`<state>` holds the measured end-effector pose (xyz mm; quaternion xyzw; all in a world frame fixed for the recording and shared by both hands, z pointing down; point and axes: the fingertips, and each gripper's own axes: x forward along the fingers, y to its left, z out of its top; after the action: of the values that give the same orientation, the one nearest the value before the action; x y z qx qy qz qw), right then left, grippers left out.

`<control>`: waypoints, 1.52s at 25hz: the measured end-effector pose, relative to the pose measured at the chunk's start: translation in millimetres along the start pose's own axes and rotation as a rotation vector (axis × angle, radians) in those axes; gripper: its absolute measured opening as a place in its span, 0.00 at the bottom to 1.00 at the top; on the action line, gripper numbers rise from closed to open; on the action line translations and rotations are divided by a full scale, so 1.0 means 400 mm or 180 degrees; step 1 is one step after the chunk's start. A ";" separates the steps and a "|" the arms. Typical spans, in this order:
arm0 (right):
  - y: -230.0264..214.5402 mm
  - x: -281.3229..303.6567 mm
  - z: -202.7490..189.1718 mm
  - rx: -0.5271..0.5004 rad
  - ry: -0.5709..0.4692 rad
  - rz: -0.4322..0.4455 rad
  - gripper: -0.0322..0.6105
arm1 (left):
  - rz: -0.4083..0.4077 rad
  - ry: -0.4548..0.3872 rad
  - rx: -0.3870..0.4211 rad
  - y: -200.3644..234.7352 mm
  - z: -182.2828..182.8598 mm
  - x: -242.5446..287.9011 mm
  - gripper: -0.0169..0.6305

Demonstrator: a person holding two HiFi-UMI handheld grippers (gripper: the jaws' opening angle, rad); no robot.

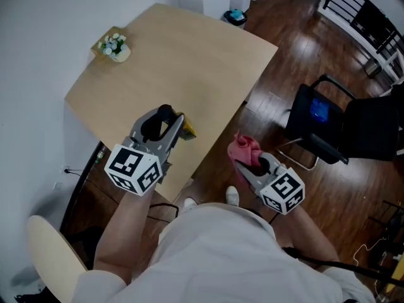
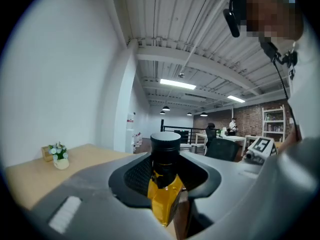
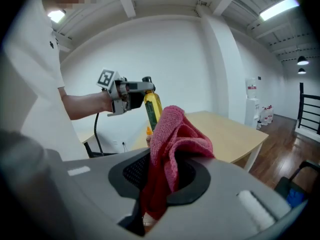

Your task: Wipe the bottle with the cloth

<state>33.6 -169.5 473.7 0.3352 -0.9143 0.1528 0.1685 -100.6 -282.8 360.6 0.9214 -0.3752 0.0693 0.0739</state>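
My left gripper (image 1: 165, 130) is shut on a bottle (image 1: 184, 128) with a black cap and a yellow body, held over the table's near edge. In the left gripper view the bottle (image 2: 164, 184) stands between the jaws, cap outward. To the right, off the table, my right gripper (image 1: 251, 165) is shut on a bunched pink cloth (image 1: 244, 149). In the right gripper view the cloth (image 3: 176, 140) sticks out of the jaws. Beyond it the bottle (image 3: 152, 107) hangs from the left gripper (image 3: 134, 91). Cloth and bottle are apart.
The beige table (image 1: 183, 55) carries a small flower pot (image 1: 115, 46) at its far left corner. A black office chair (image 1: 328, 122) stands on the wooden floor to the right. A cream chair (image 1: 50, 251) is at the lower left.
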 end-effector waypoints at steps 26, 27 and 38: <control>-0.167 -0.292 -0.006 -0.0089 0.0160 -0.0268 0.16 | 0.0951 0.0296 0.0020 0.170 -0.451 0.192 0.27; -0.165 -0.293 -0.005 -0.0099 0.0157 -0.0252 0.16 | 0.0956 0.0286 0.0022 0.170 -0.450 0.192 0.27; -0.119 -0.288 0.006 -0.0209 0.0045 -0.0047 0.16 | 0.1065 0.0176 0.0225 0.123 -0.356 0.137 0.39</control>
<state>147.6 -140.2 432.2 0.3352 -0.9151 0.1239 0.1869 -106.4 -328.0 514.2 0.8458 -0.5185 0.1191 0.0392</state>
